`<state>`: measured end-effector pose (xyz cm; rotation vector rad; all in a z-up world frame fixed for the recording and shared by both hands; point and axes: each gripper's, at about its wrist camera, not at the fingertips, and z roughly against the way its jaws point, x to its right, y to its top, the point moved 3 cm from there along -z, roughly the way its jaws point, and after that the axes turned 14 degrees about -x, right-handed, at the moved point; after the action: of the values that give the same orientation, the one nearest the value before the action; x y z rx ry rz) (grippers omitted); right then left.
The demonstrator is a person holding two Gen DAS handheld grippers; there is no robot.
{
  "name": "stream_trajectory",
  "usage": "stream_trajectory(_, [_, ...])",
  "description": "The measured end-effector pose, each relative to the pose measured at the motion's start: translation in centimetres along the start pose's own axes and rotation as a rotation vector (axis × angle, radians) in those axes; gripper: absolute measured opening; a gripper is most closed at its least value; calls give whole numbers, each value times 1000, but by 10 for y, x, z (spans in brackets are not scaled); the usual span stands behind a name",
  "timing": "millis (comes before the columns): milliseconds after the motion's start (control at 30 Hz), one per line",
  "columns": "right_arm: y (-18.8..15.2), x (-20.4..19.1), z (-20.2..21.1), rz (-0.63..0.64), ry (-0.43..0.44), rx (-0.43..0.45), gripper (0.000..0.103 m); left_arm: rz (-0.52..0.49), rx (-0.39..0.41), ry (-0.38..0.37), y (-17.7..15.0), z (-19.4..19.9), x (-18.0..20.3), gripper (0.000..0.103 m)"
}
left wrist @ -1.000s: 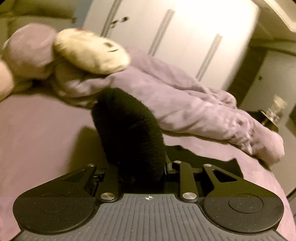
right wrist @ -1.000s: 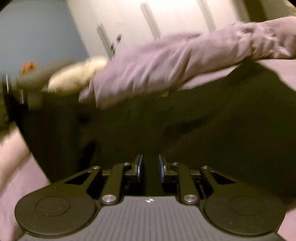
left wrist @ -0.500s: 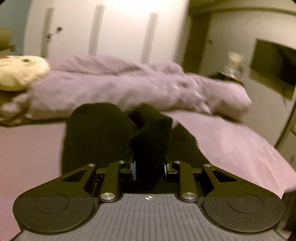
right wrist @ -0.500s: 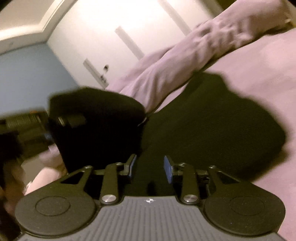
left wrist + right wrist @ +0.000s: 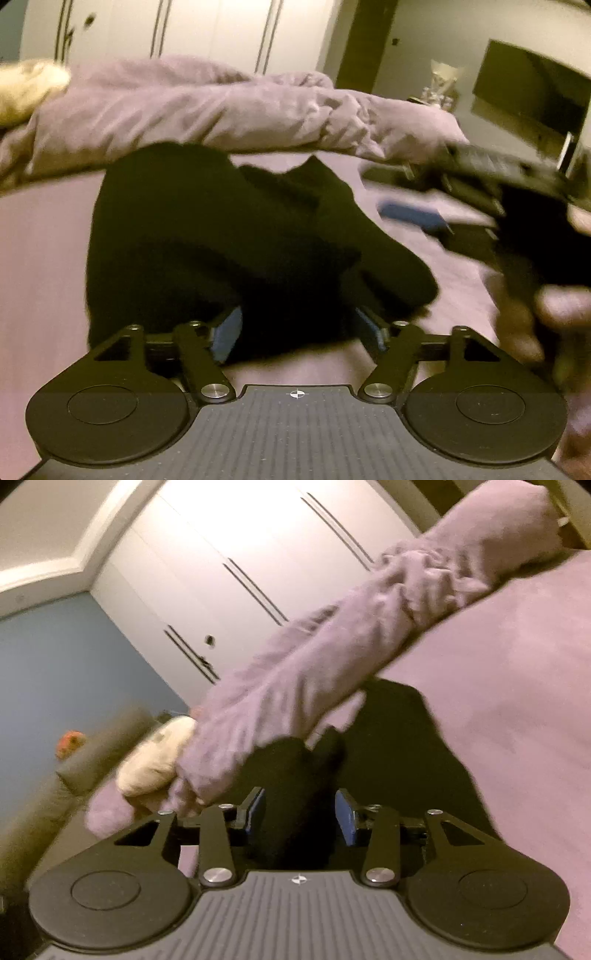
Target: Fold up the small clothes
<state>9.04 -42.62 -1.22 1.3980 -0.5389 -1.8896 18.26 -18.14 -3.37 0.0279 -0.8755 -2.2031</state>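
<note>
between the left gripper's (image 5: 301,332) just-opened jaws lies the black garment (image 5: 236,229).

In the left wrist view the right tool (image 5: 424,218) is smeared by motion near the bed's right edge, and the hand (image 5: 554,306) holding it runs off the frame. The black garment (image 5: 221,236) hides the bed (image 5: 44,258) beneath it, and its folds cannot be told apart. A cream plush toy (image 5: 26,88) is cut by the left border. In the right wrist view the toy is half hidden behind the blurred lilac duvet (image 5: 332,653). An orange object (image 5: 70,742) is too blurred to identify.
</note>
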Motion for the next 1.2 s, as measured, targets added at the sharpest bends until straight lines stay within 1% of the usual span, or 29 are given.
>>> stream_trajectory(67, [11, -15, -9, 36, 34, -36, 47, 92, -14, -9, -14, 13, -17, 76])
stream_trajectory(133, [18, -30, -30, 78, 62, -107, 54, 156, -10, 18, -21, 21, -34, 76])
stream_trajectory(167, [20, -35, -44, 91, 64, -143, 55, 186, -7, 52, -23, 25, -45, 76])
stream_trajectory(233, [21, -35, -73, 63, 27, -233, 55, 233, 6, 106, -23, 29, -63, 77])
stream_trajectory(267, [21, -33, -90, 42, 25, -298, 55, 271, 7, 127, -22, 29, -76, 77])
stream_trajectory(300, [20, -31, -103, 28, 27, -345, 55, 305, 0, 138, -23, 30, -86, 77])
stream_trajectory(333, [17, -29, -116, 21, 3, -380, 55, 334, -6, 140, -22, 29, -94, 78])
stream_trajectory(367, [16, -29, -123, 29, -21, -386, 55, 354, -13, 135, -20, 28, -102, 79])
stream_trajectory(400, [15, -30, -128, 46, -38, -380, 50, 369, -21, 132, -20, 28, -108, 79])
stream_trajectory(433, [15, -31, -130, 52, -43, -371, 34, 382, -28, 133, -17, 26, -111, 79])
stream_trajectory(500, [15, -30, -129, 43, -41, -357, 18, 400, -34, 135, -12, 20, -118, 81])
stream_trajectory(533, [16, -33, -124, 64, -57, -332, 10, 410, -39, 140, -11, 20, -121, 81])
stream_trajectory(600, [17, -42, -106, 145, -117, -269, 9, 424, -30, 140, -10, 22, -122, 81])
stream_trajectory(667, [21, -46, -84, 189, -156, -194, 6, 432, -9, 139, -5, 24, -125, 83])
stream_trajectory(700, [21, -43, -73, 200, -192, -160, 3, 438, -1, 145, -2, 24, -126, 83])
stream_trajectory(733, [21, -38, -68, 196, -196, -151, 0, 445, 5, 154, -1, 22, -128, 85])
stream_trajectory(767, [18, -29, -64, 181, -226, -145, 0, 454, 14, 164, 3, 19, -130, 85])
stream_trajectory(800, [15, -18, -66, 177, -259, -172, 0, 447, 17, 164, 7, 15, -129, 85])
stream_trajectory(833, [8, -7, -73, 164, -271, -234, 0, 437, 13, 167, 12, 9, -129, 85])
stream_trajectory(867, [4, -1, -75, 159, -287, -254, 0, 427, 7, 170, 17, 2, -130, 85])
stream_trajectory(900, [2, 0, -74, 175, -287, -250, 0, 418, -14, 164, 22, -5, -131, 84])
stream_trajectory(933, [3, -2, -70, 180, -265, -235, 0, 416, -41, 150, 24, -11, -132, 84])
stream_trajectory(967, [8, -4, -66, 174, -229, -216, 1, 423, -60, 131, 27, -17, -133, 83])
stream_trajectory(1000, [13, -6, -62, 168, -205, -203, 2, 430, -57, 118, 28, -18, -132, 83])
stream_trajectory(1067, [27, -12, -58, 168, -164, -181, 13, 413, -53, 114, 29, -19, -128, 83])
stream_trajectory(1100, [34, -16, -62, 149, -138, -182, 28, 401, -55, 127, 29, -20, -125, 83])
stream_trajectory(1133, [39, -18, -69, 122, -108, -203, 45, 395, -56, 135, 29, -20, -123, 83])
stream_trajectory(1167, [41, -20, -76, 104, -67, -249, 51, 392, -58, 138, 29, -18, -122, 83])
stream_trajectory(1200, [39, -21, -89, 87, -26, -317, 57, 395, -60, 130, 30, -17, -121, 83])
